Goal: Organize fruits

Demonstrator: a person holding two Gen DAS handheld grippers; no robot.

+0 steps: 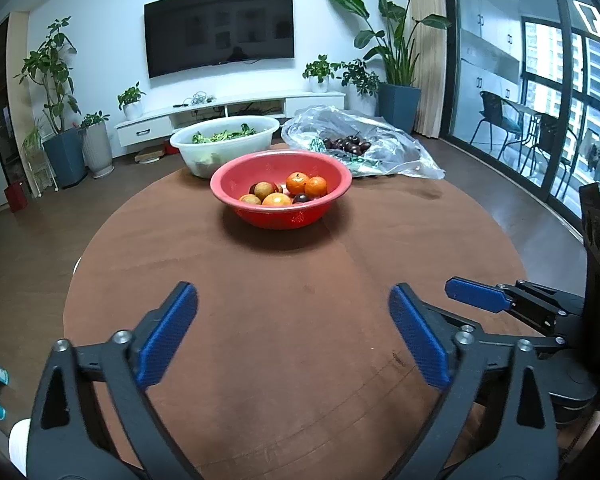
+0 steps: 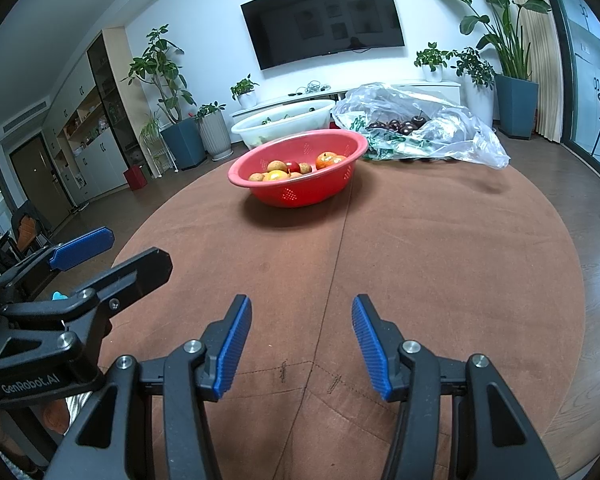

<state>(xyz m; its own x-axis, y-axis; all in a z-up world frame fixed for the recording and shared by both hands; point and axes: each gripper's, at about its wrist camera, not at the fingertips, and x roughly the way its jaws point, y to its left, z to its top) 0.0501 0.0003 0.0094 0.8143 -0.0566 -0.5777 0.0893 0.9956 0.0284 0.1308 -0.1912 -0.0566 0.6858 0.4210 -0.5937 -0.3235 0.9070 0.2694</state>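
Red bowl (image 1: 281,184) of oranges (image 1: 306,184) and other fruit, mid-table, upright, mouth up, round, so no clear long axis. Beyond it, white basin (image 1: 225,144) of greens and plastic bag (image 1: 364,144) of cherries (image 1: 347,145). Left gripper (image 1: 293,334) spread wide and empty above brown table (image 1: 280,300). Right gripper (image 2: 301,347) likewise parted, holding nothing.

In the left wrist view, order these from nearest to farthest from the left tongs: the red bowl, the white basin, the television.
1. Red bowl: nearest to the left tongs, on the middle of the table, straight ahead.
2. White basin: just behind the bowl, slightly to the left, at the far edge of the table.
3. Television: farthest, on the back wall.
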